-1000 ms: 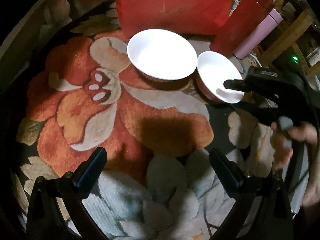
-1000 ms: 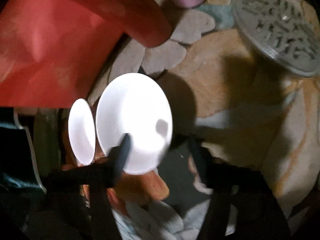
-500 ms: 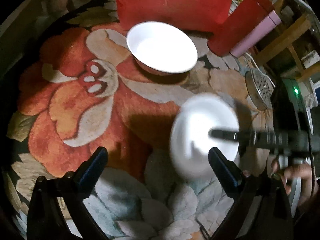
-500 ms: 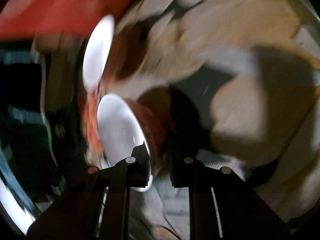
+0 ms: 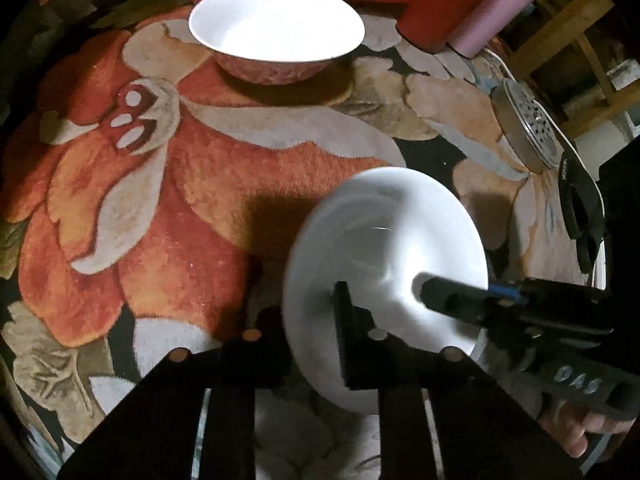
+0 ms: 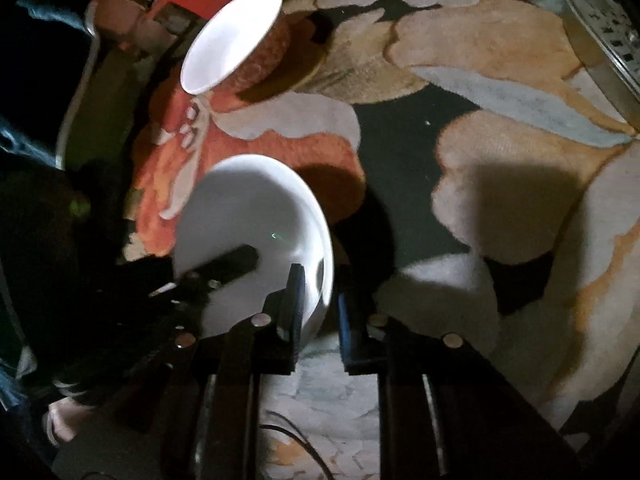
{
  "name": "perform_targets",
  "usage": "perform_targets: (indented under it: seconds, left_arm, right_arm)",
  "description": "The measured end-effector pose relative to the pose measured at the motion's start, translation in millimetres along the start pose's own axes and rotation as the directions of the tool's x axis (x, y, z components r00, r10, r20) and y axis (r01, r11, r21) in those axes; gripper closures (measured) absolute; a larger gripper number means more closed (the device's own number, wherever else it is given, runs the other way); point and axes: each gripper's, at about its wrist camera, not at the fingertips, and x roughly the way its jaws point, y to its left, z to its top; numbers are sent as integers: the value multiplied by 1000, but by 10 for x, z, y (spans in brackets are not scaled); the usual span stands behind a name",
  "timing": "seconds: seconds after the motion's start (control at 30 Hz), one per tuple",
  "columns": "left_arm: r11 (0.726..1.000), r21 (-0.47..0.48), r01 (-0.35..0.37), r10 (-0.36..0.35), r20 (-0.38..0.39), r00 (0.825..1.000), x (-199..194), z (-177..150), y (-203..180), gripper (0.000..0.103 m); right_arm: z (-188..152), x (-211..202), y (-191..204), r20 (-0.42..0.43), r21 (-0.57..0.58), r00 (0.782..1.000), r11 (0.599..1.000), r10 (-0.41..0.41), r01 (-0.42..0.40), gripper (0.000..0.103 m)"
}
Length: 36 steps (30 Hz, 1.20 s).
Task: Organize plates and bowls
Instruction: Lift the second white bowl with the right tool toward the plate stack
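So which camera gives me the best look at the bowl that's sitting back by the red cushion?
The left wrist view: the far bowl sits upright there, whole rim and patterned side visible. The right wrist view shows it skewed near the frame edge, with the inside mostly foreshortened.

Two close wrist views, shared small bowl

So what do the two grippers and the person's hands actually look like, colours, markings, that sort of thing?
Both grippers are black with flat rectangular fingers and round copper-coloured pins at the linkage joints. The left gripper looks plain black. The right gripper has blue pads on its fingers, and its handle carries pale lettering, too blurred to read. A bare, ungloved hand holds that handle. A thin dark cable trails below.
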Motion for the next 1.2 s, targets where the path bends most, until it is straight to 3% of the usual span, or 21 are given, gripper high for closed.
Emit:
perform_targets:
  seconds: [0.17, 0.5, 0.7, 0.93, 1.2]
  left_arm:
    - [1000, 7, 10, -10, 14, 1000, -163, -33, -89, 91]
    - [989, 129, 74, -78, 23, 997, -624, -154, -826, 91]
    - [966, 239, 99, -105, 12, 994, -816, -300, -1501, 91]
    - [922, 375, 97, -109, 10, 994, -925, -546, -2169, 91]
    - [888, 437, 140, -143, -28, 989, -825, -727, -2649, 91]
  right_arm:
    - [-55, -24, 86, -6, -15, 999, 999, -32, 32, 88]
    - [-424, -901, -108, 44, 31, 995, 995, -95, 94, 88]
    - [-858, -1440, -412, 111, 149, 988, 985, -109, 92, 88]
    - [-1337, -1780, -761, 193, 276, 974, 959, -119, 63, 88]
    - [-1687, -2075, -1102, 240, 340, 956, 937, -165, 76, 88]
